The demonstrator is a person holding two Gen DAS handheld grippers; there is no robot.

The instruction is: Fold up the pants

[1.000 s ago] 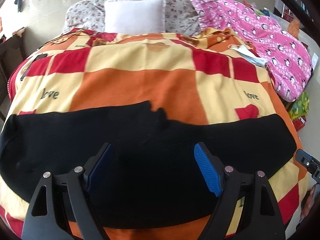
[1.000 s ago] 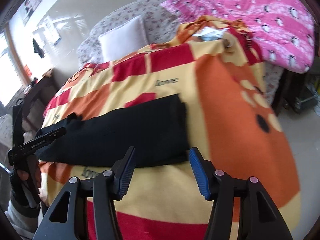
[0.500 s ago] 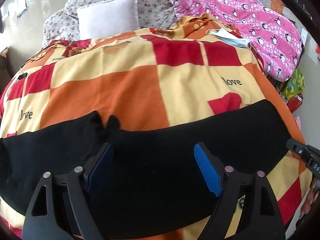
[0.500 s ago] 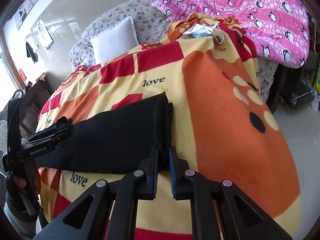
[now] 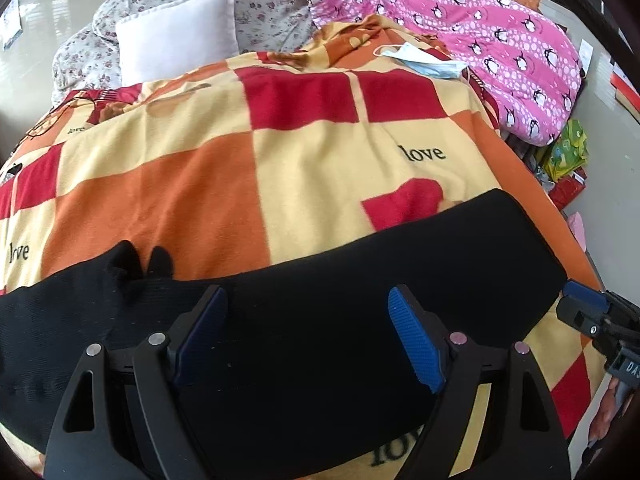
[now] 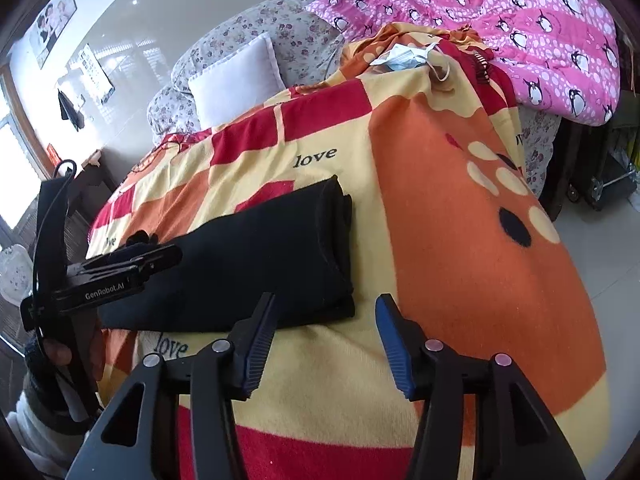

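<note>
Black pants lie folded lengthwise in a long strip across the near part of the checked blanket; in the right wrist view the pants end in a stacked edge at the right. My left gripper is open and hovers just above the middle of the strip; it also shows in the right wrist view. My right gripper is open and empty, just in front of the pants' right end; its tip shows at the right edge of the left wrist view.
A white pillow and a floral quilt lie at the head of the bed. A pink penguin duvet is piled at the right. A face mask lies on the blanket. Bags sit on the floor at the right.
My right gripper was shut on the pants' right edge half a second ago; it has let go and opened. My left gripper has shifted right along the strip, staying open.
</note>
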